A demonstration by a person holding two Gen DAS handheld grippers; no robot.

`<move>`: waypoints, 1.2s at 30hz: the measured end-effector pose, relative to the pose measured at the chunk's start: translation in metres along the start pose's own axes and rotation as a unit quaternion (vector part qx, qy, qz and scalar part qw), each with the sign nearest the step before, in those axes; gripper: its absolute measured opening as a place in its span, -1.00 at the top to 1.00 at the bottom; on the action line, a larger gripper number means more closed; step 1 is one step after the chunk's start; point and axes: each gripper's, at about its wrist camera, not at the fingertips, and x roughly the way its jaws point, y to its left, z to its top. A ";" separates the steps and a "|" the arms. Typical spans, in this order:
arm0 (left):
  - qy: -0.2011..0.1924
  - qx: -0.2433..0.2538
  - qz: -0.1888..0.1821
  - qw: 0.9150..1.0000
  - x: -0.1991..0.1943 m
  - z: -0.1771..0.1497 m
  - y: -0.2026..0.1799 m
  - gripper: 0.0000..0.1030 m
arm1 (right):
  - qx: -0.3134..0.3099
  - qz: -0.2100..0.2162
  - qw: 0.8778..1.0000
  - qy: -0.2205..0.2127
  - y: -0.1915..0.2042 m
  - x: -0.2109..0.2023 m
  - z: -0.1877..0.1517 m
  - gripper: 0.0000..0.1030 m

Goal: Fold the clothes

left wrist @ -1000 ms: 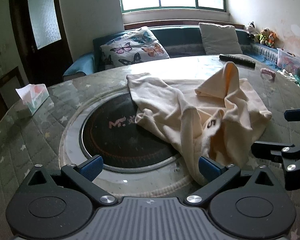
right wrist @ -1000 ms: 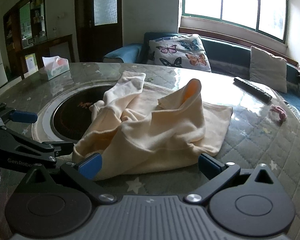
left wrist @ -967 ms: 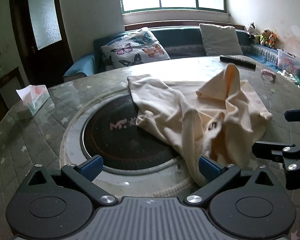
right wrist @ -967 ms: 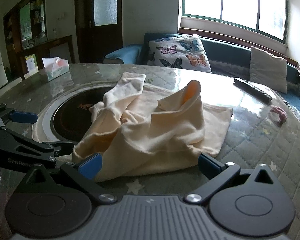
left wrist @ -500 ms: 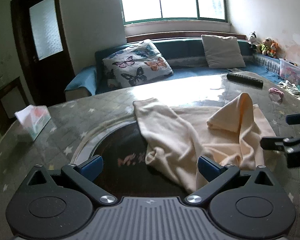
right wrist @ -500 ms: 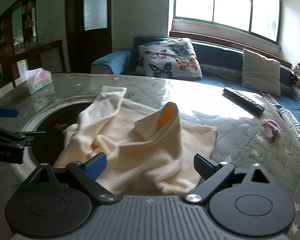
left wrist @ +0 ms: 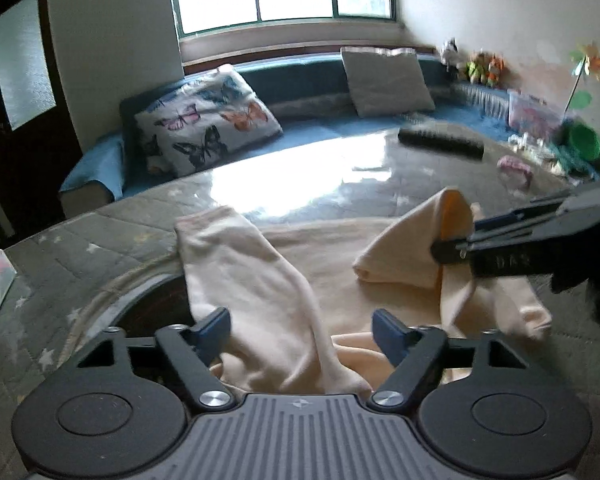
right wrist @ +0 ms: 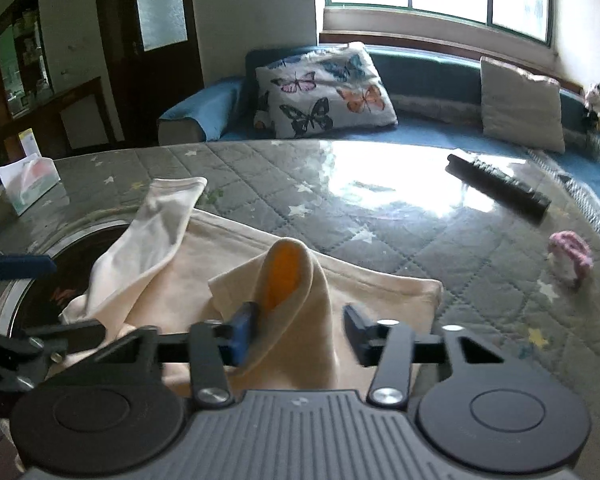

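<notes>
A cream long-sleeved garment [left wrist: 328, 280] lies crumpled on the round quilted table [left wrist: 100, 232], partly over a dark round inset [right wrist: 60, 264]. One sleeve [left wrist: 236, 256] stretches toward the far left. A raised fold with an orange lining [right wrist: 284, 272] stands up in the middle. My left gripper [left wrist: 300, 330] is open, low over the near part of the sleeve. My right gripper [right wrist: 300, 332] is open with the raised fold between its fingers; it also shows in the left wrist view [left wrist: 456, 244].
A black remote [right wrist: 500, 190] and a pink scrunchie [right wrist: 570, 256] lie at the far right of the table. A tissue box [right wrist: 28, 182] stands at the far left. A blue sofa with a butterfly pillow [right wrist: 324, 92] runs behind the table.
Both grippers have moved forward over the garment. The right gripper now straddles the raised fold and its fingers stand closer together than before. The garment lies as it did.
</notes>
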 end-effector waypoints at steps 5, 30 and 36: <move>0.024 -0.003 -0.021 0.999 0.012 -0.006 0.002 0.61 | 0.016 -0.001 1.000 -0.001 -0.010 0.002 -0.001 0.88; -0.018 -0.089 0.033 0.995 -0.092 -0.052 0.041 0.95 | 0.098 -0.097 0.987 -0.076 -0.096 -0.137 -0.060 0.95; 0.010 -0.112 0.020 0.993 -0.107 -0.078 0.053 0.94 | 0.140 -0.119 0.982 -0.053 -0.118 -0.147 -0.086 0.86</move>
